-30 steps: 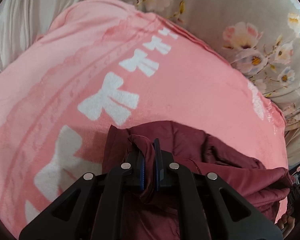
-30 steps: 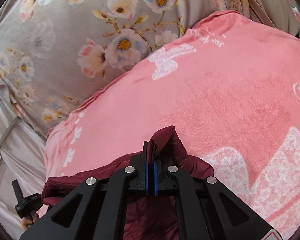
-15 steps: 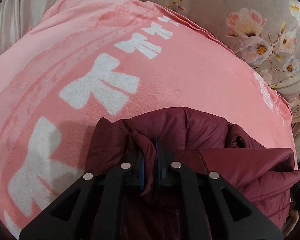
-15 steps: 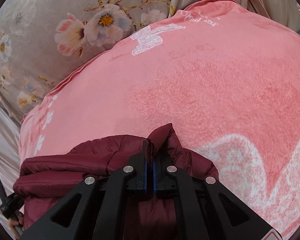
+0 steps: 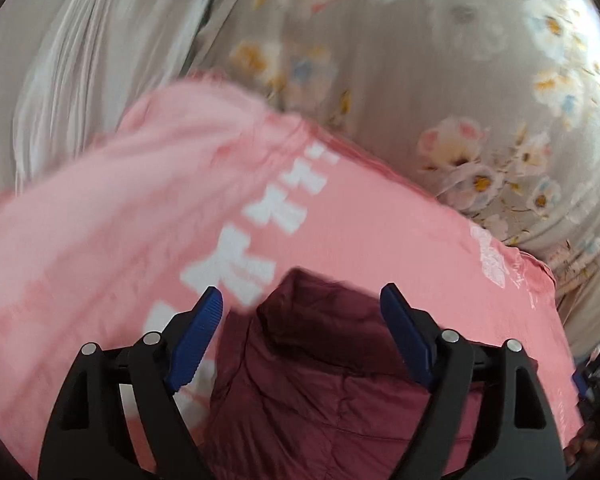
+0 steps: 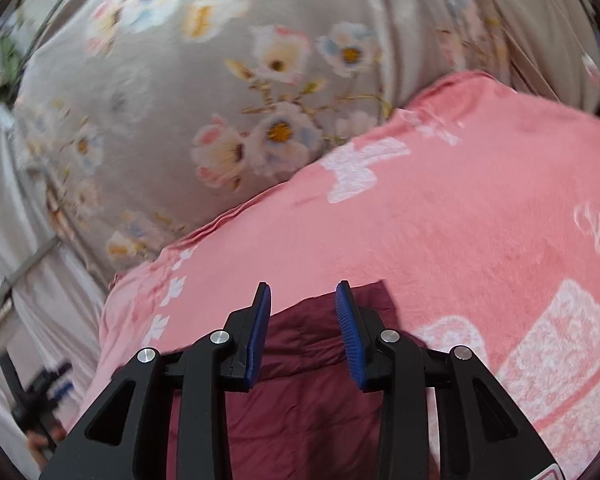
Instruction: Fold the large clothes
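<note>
Now that both claws have just been opening, the left claw (image 5: 300, 332) stands wide and the right claw (image 6: 303, 332) narrower, and neither has cloth pinched between its pads. The maroon jacket (image 5: 320, 380) lies below and between the fingers of each, flat on the pink blanket (image 5: 120, 220), its far edge just past the fingertips. This looks like the end of one fold: the edge has been laid over and let go. The next move probably calls for finding a fresh edge or corner, closing on it with both claws, and carrying it across without dragging the layers beneath.

Most of the jacket is cut off at the bottom of both views, so its folded shape cannot be judged. The left view is blurred. Beyond the blanket lies a floral sheet (image 6: 220, 100).
</note>
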